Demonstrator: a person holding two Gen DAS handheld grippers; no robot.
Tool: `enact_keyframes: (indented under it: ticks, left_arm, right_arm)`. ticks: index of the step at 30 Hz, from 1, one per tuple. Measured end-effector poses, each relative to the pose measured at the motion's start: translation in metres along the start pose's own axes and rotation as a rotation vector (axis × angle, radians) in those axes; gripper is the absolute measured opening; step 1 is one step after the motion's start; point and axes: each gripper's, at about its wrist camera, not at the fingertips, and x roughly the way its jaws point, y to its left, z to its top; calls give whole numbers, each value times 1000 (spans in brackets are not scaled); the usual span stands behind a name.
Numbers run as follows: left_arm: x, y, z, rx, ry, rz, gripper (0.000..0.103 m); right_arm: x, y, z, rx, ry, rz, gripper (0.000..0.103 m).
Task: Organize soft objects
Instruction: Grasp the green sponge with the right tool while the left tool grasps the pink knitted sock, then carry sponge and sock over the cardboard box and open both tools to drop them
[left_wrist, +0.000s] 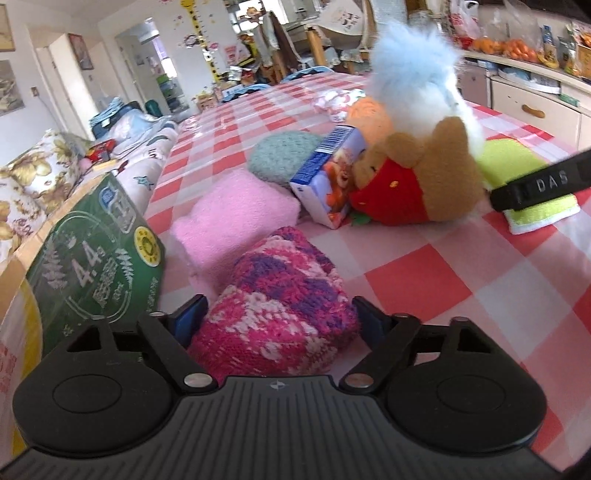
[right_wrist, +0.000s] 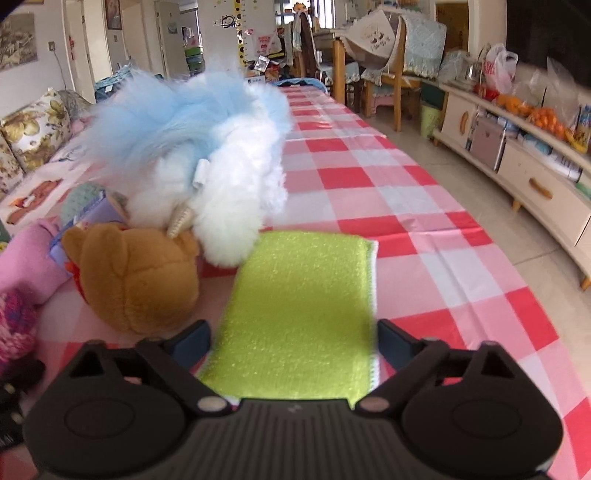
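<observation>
In the left wrist view, a pink, purple and white knitted piece (left_wrist: 280, 295) lies on the checked tablecloth (left_wrist: 424, 280). My left gripper (left_wrist: 280, 317) has a pad touching each of its sides. In the right wrist view, a lime-green sponge cloth (right_wrist: 299, 295) lies flat between the fingers of my right gripper (right_wrist: 293, 332); its pads stand just beside the edges without squeezing. That same sponge cloth (left_wrist: 517, 166) shows at the right of the left wrist view, under a black finger (left_wrist: 539, 184). Beyond are a brown bear in red (left_wrist: 417, 173), a fluffy blue-white plush (left_wrist: 413, 74) and a folded pink towel (left_wrist: 236, 225).
A small printed carton (left_wrist: 328, 173) leans on the bear, with a teal knitted round (left_wrist: 284, 155) behind it. A green printed cardboard box (left_wrist: 92, 251) stands at the table's left edge. A sofa with cushions (left_wrist: 44, 173) is further left; a low cabinet (right_wrist: 535, 184) runs along the right.
</observation>
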Motion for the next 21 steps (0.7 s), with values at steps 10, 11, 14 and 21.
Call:
enact_keyframes:
  ticks: [10, 11, 14, 21]
  left_arm:
    - [-6, 2, 3, -95, -11, -7, 81]
    - [-7, 4, 3, -112, -10, -17, 80]
    - [-7, 13, 6, -174, -9, -57, 78]
    - [-18, 29, 9, -293, -53, -129, 74]
  right_arm:
    - [-5, 4, -6, -39, -28, -8, 79]
    - [-6, 3, -7, -35, -28, -6, 78]
    - [-10, 2, -9, -14, -29, 5, 76]
    - [-25, -6, -15, 40, -39, 16, 74]
